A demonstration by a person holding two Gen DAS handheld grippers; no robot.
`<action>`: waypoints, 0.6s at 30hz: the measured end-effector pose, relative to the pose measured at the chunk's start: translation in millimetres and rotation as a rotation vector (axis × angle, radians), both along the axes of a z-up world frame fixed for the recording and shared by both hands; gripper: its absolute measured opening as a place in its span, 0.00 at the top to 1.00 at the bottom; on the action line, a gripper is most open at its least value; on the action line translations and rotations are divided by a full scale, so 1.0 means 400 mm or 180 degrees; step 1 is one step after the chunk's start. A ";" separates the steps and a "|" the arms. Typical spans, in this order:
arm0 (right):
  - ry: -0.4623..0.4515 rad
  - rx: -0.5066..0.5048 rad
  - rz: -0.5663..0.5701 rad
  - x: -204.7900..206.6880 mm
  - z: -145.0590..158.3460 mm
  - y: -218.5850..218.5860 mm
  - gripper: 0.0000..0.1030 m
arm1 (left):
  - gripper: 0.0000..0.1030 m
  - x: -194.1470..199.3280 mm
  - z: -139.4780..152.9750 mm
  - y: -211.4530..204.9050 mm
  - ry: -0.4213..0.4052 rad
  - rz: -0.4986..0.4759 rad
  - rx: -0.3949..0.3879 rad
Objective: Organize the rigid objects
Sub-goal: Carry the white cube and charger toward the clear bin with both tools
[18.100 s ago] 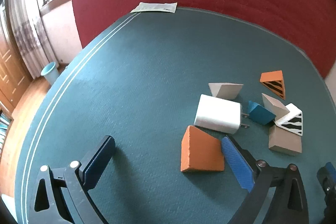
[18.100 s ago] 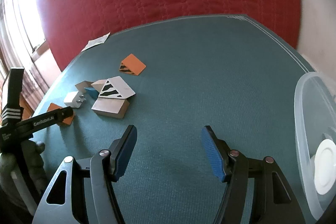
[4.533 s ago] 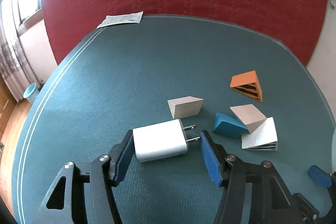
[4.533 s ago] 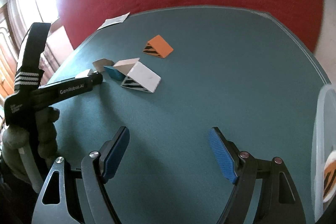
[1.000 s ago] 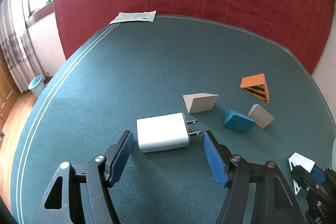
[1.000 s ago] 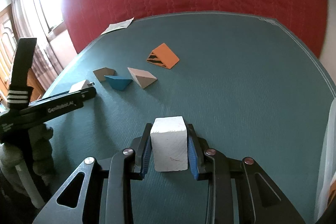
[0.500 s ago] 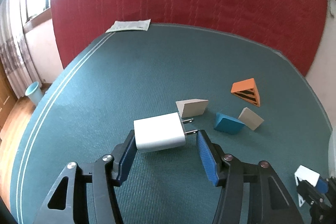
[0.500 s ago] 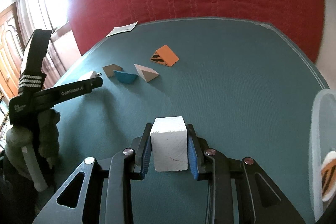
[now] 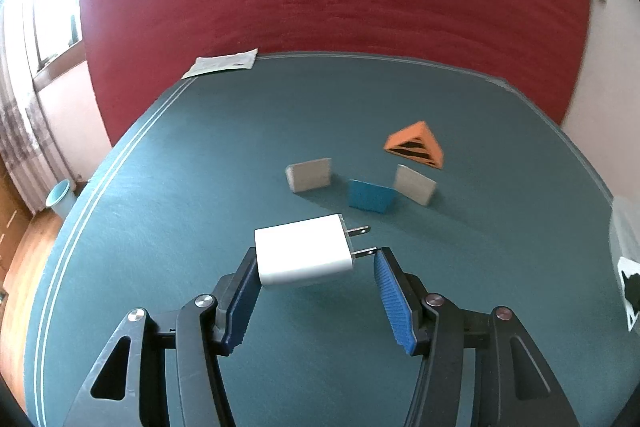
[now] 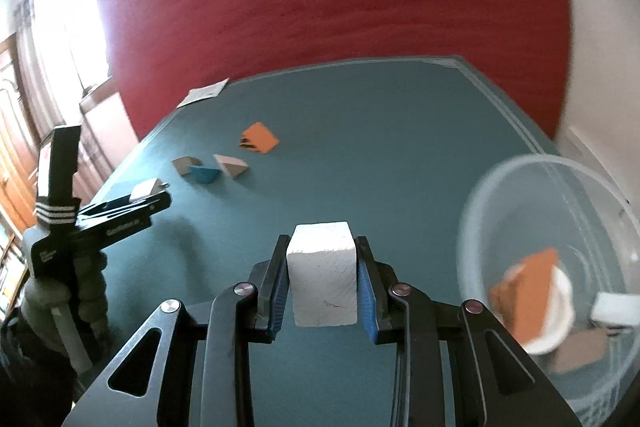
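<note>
My left gripper [image 9: 316, 263] is shut on a white wall charger [image 9: 304, 255]: one pad presses its back end, the other its prong tips, and it hangs just above the teal table [image 9: 200, 167]. The right wrist view shows that gripper [image 10: 152, 205] at the left, in a gloved hand. My right gripper [image 10: 322, 247] is shut on a white block [image 10: 322, 273], held over the table left of a clear plastic bowl [image 10: 560, 163]. In the left wrist view that block [image 9: 630, 287], black-striped, shows at the right edge. The bowl holds an orange wedge [image 10: 528, 291] and other pieces.
Beyond the charger lie a tan block [image 9: 309, 174], a blue wedge [image 9: 370, 195], a tan wedge [image 9: 414, 183] and an orange striped wedge [image 9: 416, 147]. A paper sheet [image 9: 224, 63] lies at the table's far edge, against a red padded wall. A pale bin [image 9: 60, 197] stands on the floor, left.
The left jaws closed onto the charger and raised it slightly off the table. The right gripper carried the white block to the right, and the bowl came fully into its view.
</note>
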State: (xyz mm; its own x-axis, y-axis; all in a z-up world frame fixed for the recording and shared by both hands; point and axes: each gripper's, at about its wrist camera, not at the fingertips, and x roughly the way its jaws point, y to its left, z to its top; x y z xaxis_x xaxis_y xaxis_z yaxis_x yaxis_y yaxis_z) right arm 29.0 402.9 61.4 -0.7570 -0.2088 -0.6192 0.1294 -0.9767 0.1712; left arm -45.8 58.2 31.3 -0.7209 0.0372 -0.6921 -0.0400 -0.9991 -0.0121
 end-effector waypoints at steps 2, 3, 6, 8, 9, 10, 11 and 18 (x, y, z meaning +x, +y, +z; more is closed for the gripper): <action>-0.0006 -0.0033 -0.0092 0.015 0.001 0.034 0.69 | 0.42 0.011 0.006 0.017 0.0006 -0.0053 0.0011; -0.0010 -0.0051 -0.0135 0.020 0.004 0.050 0.69 | 0.42 0.018 0.009 0.025 0.0010 -0.0078 0.0015; 0.0016 -0.0091 -0.0312 0.044 0.014 0.109 0.69 | 0.42 0.037 0.018 0.050 0.0028 -0.0173 0.0035; 0.0052 -0.0091 -0.0444 0.059 0.022 0.148 0.69 | 0.42 0.050 0.024 0.073 0.0038 -0.0254 0.0043; 0.0062 -0.0096 -0.0491 0.068 0.024 0.166 0.69 | 0.42 0.057 0.026 0.084 0.0044 -0.0294 0.0044; 0.0068 -0.0104 -0.0544 0.074 0.027 0.184 0.69 | 0.42 0.063 0.028 0.090 0.0050 -0.0325 0.0045; 0.0070 -0.0117 -0.0607 0.078 0.029 0.204 0.69 | 0.42 0.070 0.031 0.101 0.0056 -0.0364 0.0042; 0.0071 -0.0102 -0.0843 0.095 0.025 0.279 0.70 | 0.42 0.111 0.036 0.166 0.0054 -0.0588 0.0018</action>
